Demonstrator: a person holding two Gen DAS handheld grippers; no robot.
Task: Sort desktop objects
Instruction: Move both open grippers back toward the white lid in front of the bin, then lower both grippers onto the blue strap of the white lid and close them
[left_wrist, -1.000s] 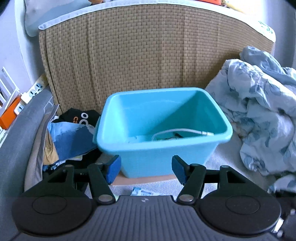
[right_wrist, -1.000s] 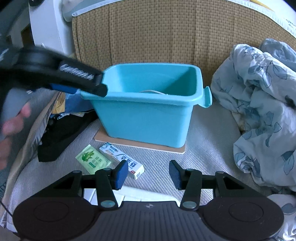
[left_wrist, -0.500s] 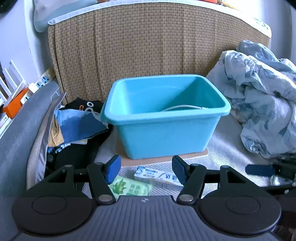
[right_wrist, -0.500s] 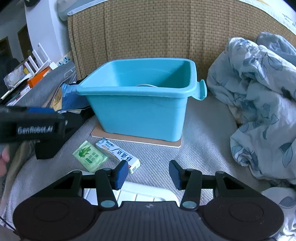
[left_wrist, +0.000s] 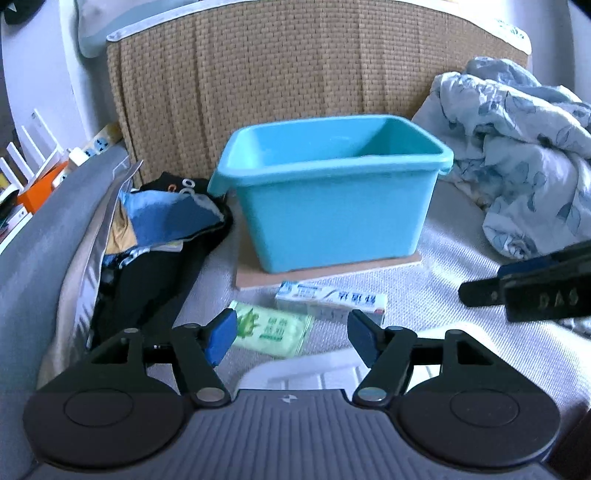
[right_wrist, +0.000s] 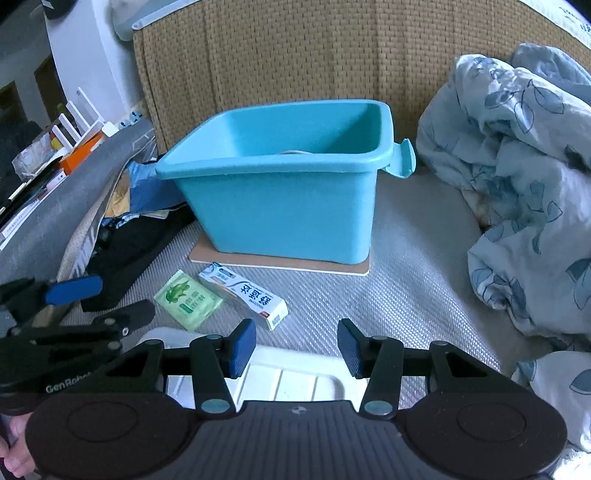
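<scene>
A teal plastic bin (left_wrist: 332, 206) (right_wrist: 280, 206) stands on a thin wooden board (left_wrist: 258, 280); a bit of white cable (right_wrist: 295, 151) shows inside it. In front of it lie a white toothpaste box (left_wrist: 332, 301) (right_wrist: 247, 295) and a green wipes packet (left_wrist: 273, 328) (right_wrist: 188, 299). My left gripper (left_wrist: 291, 336) hovers low over the packet, its jaws opening with nothing between them. My right gripper (right_wrist: 295, 347) stands open and empty, just right of the toothpaste box. A white ribbed tray (right_wrist: 288, 373) lies under both grippers.
A crumpled floral blanket (right_wrist: 517, 184) fills the right side. Dark and blue clothes (left_wrist: 159, 229) are piled left of the bin, against a grey cushion (left_wrist: 37, 240). A woven wicker headboard (left_wrist: 295, 74) closes the back. Grey woven fabric (right_wrist: 406, 295) covers the surface.
My left gripper has drawn back from over the bin and sunk toward the surface, bringing the packet and toothpaste box into view; its jaws stand slightly wider. The right gripper has barely moved.
</scene>
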